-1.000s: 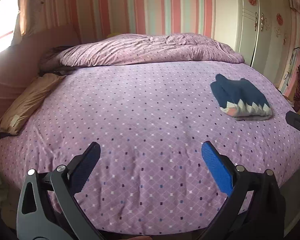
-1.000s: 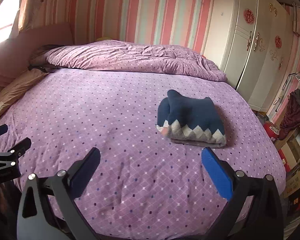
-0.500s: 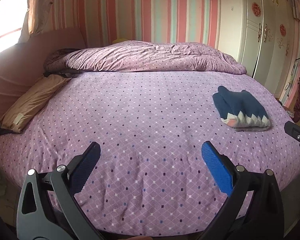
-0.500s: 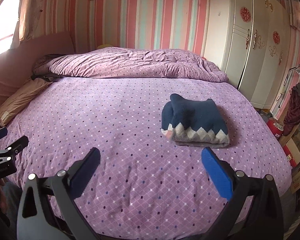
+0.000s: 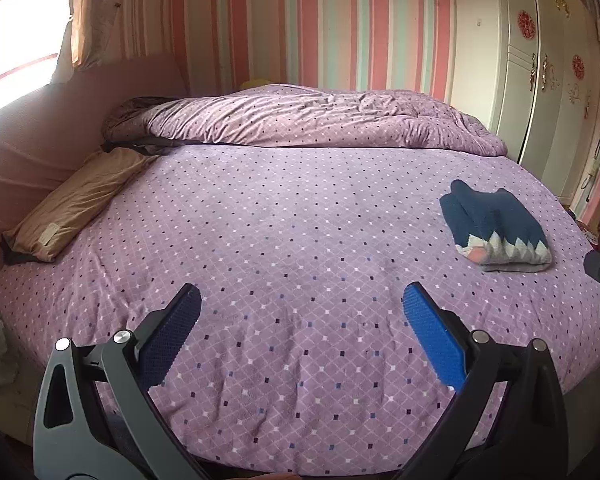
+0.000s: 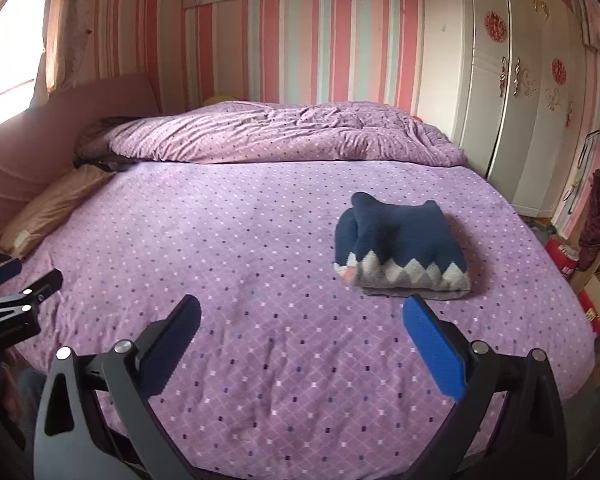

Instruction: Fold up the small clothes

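A small navy sweater with a grey and white zigzag hem lies folded into a compact bundle on the purple dotted bed. It also shows in the left wrist view at the right. My right gripper is open and empty, above the bed's near edge, short of the sweater and to its left. My left gripper is open and empty above the bed's near edge, well left of the sweater. The left gripper shows at the left edge of the right wrist view.
A bunched purple duvet lies along the far side of the bed. A tan pillow lies at the left by the pink headboard. White wardrobes stand at the right, with clutter on the floor beside the bed.
Both grippers have drawn back and risen from the bed, so more wall and the picture show. The folded sweater has stayed in place. Both stay open.
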